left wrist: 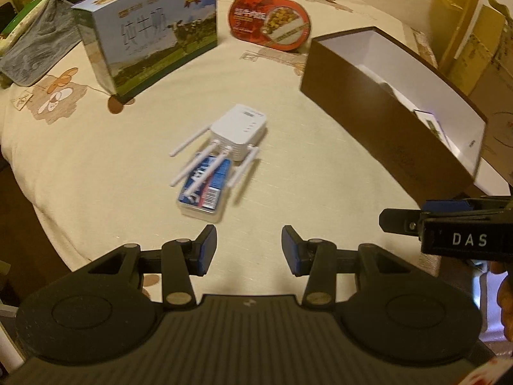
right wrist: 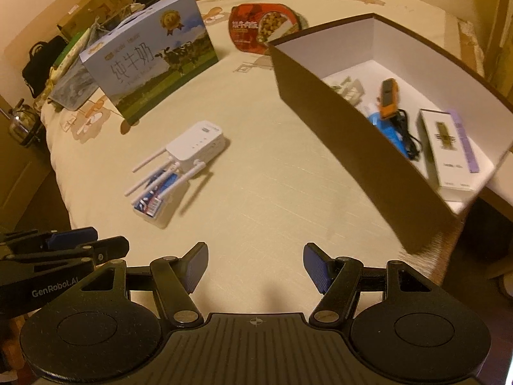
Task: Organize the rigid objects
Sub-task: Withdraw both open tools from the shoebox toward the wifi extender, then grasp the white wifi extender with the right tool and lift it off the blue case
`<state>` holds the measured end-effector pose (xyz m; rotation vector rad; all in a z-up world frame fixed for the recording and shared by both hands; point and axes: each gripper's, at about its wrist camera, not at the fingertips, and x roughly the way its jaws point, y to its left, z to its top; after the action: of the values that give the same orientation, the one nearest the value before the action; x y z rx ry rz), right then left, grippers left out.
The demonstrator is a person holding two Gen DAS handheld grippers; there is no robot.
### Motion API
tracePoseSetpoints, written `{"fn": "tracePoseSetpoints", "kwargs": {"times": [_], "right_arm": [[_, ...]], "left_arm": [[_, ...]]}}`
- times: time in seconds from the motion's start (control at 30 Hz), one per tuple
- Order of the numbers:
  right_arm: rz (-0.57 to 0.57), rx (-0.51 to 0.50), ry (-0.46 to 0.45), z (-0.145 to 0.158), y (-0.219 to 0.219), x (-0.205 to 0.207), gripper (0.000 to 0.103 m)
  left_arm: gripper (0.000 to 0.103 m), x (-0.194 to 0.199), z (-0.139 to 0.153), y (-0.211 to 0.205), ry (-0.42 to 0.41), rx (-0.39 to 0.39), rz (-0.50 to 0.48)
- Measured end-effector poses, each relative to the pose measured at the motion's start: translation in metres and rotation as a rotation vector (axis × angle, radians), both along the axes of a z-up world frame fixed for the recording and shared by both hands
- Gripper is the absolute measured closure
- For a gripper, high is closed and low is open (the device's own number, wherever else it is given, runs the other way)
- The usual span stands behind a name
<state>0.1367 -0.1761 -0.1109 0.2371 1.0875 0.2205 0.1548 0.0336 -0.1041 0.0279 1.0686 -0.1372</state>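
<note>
A white router (left wrist: 241, 133) (right wrist: 196, 142) with several antennas lies mid-table, its antennas resting over a small clear plastic case with a blue label (left wrist: 205, 189) (right wrist: 155, 199). A brown open box (left wrist: 384, 118) (right wrist: 346, 147) stands at the right; inside it lie an orange tool (right wrist: 388, 98), a blue item (right wrist: 386, 128), a black cord (right wrist: 408, 134) and a white carton (right wrist: 449, 147). My left gripper (left wrist: 249, 248) is open and empty, just short of the case. My right gripper (right wrist: 255, 266) is open and empty over bare cloth, left of the box.
A blue milk carton box (left wrist: 150, 29) (right wrist: 154, 61) stands at the back left. A red oval food tray (left wrist: 269, 22) (right wrist: 261, 29) lies at the back. Bags and clutter (right wrist: 64, 70) sit at the far left edge. Cardboard boxes (left wrist: 474, 32) stand beyond the right side.
</note>
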Motion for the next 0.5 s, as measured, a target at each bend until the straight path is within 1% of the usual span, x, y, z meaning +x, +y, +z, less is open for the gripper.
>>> {"fn": "tracePoseSetpoints", "kwargs": {"times": [0.23, 0.3, 0.37, 0.5], "right_arm": [[0.045, 0.027, -0.021, -0.016, 0.031, 0.028, 0.041], [0.061, 0.031, -0.025, -0.022, 0.042, 0.037, 0.045], [0.079, 0.032, -0.027, -0.028, 0.053, 0.047, 0.052], [0.105, 0.031, -0.019, -0.042, 0.075, 0.067, 0.058]], "left_arm": [[0.063, 0.024, -0.015, 0.027, -0.012, 0.024, 0.049], [0.063, 0.033, -0.020, 0.034, -0.016, 0.027, 0.058], [0.063, 0.041, -0.026, 0.038, -0.015, 0.034, 0.060], [0.063, 0.055, -0.038, 0.045, -0.022, 0.047, 0.051]]}}
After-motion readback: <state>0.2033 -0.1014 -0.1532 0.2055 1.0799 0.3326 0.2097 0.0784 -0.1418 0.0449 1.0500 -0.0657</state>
